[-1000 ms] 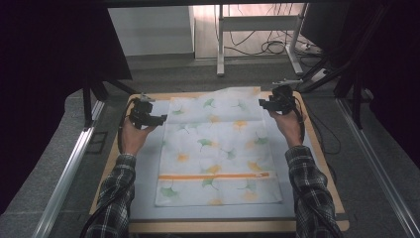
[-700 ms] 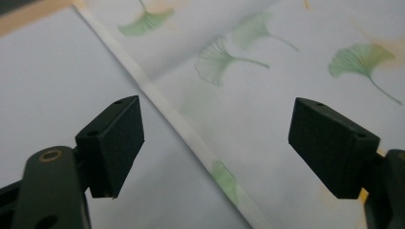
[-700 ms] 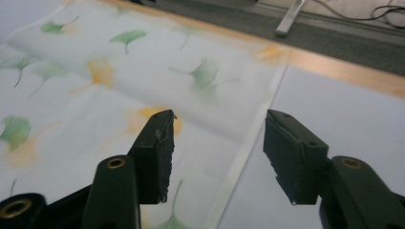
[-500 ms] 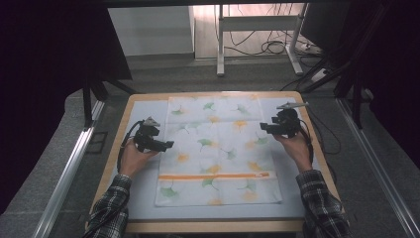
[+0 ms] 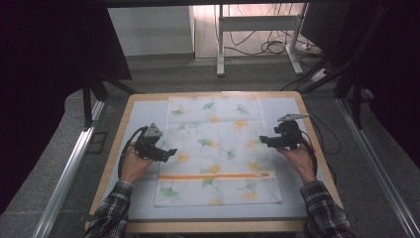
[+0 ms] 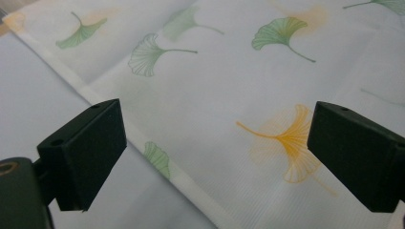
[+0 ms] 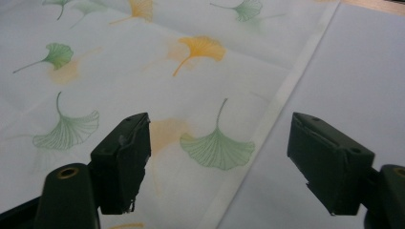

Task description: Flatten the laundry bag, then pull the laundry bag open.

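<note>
From the high view, the cloth (image 5: 218,148), white with green and orange leaf prints and an orange stripe near its near edge, lay flat on the pale mat (image 5: 297,198) that covered the wooden tabletop (image 5: 114,163), roughly centred between the left and right edges. My left gripper (image 5: 168,152) stood over the cloth's left edge, about midway along the tabletop's depth. My right gripper (image 5: 265,140) stood over the cloth's right edge, opposite. Plaid sleeves (image 5: 111,213) entered from the near edge.

From the left gripper view, my jaws stood wide apart and had just been opening; nothing was between the pads. The cloth (image 6: 229,95) lay beneath, its hemmed edge running diagonally between the jaws, bare mat (image 6: 43,95) beside it.

From the right gripper view, my jaws were likewise well apart, having just been opening, and held nothing. The cloth (image 7: 143,76) lay flat below, its hem passing between the jaws, the mat (image 7: 353,81) beyond the hem.
</note>
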Tool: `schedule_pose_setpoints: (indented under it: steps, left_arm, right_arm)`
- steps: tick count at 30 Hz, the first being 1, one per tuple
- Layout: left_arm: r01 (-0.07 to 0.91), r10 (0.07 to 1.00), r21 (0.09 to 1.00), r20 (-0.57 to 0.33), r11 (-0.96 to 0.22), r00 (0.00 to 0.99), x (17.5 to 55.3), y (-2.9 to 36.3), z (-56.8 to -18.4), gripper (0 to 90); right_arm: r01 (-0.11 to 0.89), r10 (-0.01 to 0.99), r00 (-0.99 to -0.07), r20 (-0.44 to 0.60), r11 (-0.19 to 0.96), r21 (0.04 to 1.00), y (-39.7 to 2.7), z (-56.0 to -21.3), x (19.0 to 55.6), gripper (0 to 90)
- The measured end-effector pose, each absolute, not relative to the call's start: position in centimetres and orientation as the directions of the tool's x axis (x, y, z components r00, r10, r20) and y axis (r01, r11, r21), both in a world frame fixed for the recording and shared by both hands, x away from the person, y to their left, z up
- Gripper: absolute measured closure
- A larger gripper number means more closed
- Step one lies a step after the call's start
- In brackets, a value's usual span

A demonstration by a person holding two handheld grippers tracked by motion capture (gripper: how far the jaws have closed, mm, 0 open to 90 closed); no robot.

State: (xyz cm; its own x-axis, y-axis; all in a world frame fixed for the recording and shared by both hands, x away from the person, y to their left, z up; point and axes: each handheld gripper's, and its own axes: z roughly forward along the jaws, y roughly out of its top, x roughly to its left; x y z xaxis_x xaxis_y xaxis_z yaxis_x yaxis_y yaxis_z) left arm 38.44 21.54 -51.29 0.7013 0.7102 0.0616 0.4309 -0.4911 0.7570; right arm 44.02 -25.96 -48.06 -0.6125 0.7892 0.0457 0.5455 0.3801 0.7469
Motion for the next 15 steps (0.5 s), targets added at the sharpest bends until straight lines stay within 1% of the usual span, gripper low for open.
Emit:
schedule_pose_setpoints:
  steps: [5, 9, 12, 15]
  left_arm:
    - [0.432, 0.708, 0.777, 0.024, -0.457, 0.706, 38.0, 21.2, -51.5, 1.3]
    - [0.435, 0.709, 0.784, 0.009, -0.442, 0.705, 37.6, 21.1, -51.5, 0.0]
    - [0.457, 0.726, 0.788, -0.020, -0.412, 0.688, 37.2, 21.2, -51.3, 0.0]
    - [0.492, 0.735, 0.772, -0.047, -0.403, 0.676, 36.9, 21.3, -51.2, 0.0]
  right_arm:
    - [0.544, 0.775, -0.631, 0.046, 0.399, 0.739, -25.8, -48.4, 43.1, 17.3]
    - [0.540, 0.759, -0.650, 0.045, 0.419, 0.730, -25.7, -48.7, 42.3, 13.1]
    - [0.533, 0.746, -0.665, 0.038, 0.439, 0.723, -25.6, -48.8, 41.7, 10.8]
    - [0.524, 0.735, -0.677, 0.028, 0.455, 0.720, -25.6, -49.0, 41.2, 9.8]
